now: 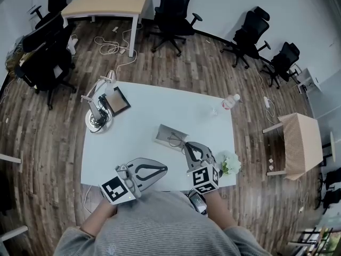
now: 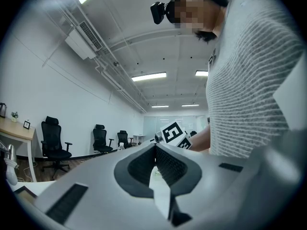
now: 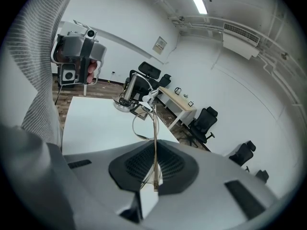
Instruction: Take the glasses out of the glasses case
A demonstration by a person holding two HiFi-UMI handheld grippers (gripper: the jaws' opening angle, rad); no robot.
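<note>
- The right gripper (image 1: pixel 188 145) (image 3: pixel 154 146), at lower centre of the head view, has its jaws closed on a thin arm of the glasses (image 1: pixel 176 140) (image 3: pixel 154 123).
- The glasses sit at the near edge of the open grey glasses case (image 1: pixel 167 132), mid-frame on the white table (image 1: pixel 138 121); whether they touch it cannot be told.
- The left gripper (image 1: pixel 164 169) (image 2: pixel 154 146), lower left of centre, has its jaws together on nothing.
- A desk lamp (image 1: pixel 98 109) stands at the table's left.
</note>
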